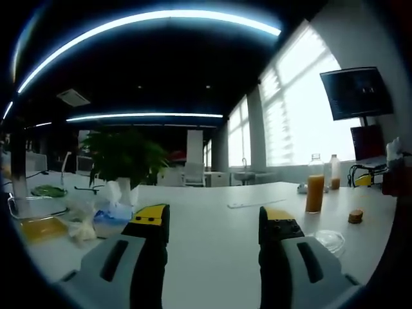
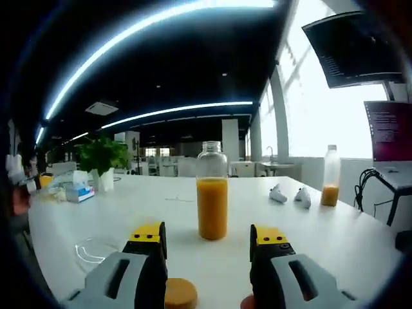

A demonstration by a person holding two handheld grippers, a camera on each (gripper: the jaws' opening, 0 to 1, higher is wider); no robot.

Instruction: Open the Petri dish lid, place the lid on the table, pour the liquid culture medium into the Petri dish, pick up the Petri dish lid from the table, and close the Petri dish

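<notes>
White table (image 2: 360,238) here: open juice bottle (image 2: 212,191) dead centre, cork (image 2: 180,293) at six o'clock, clear dish (image 2: 90,250) at eight, second bottle (image 2: 331,176) at three.

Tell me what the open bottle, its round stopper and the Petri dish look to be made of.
Bottle: clear and glossy, orange liquid visible through it; glass or plastic, can't tell which. Stopper: matte tan disc lying on the table, likely cork or wood. Petri dish: thin, transparent, faint pale rim; probably clear plastic, possibly glass.

We see the round tan cork stopper (image 2: 180,294) cut by the lower edge, clear plastic Petri dish (image 2: 91,250) faint, barely outlined
</notes>
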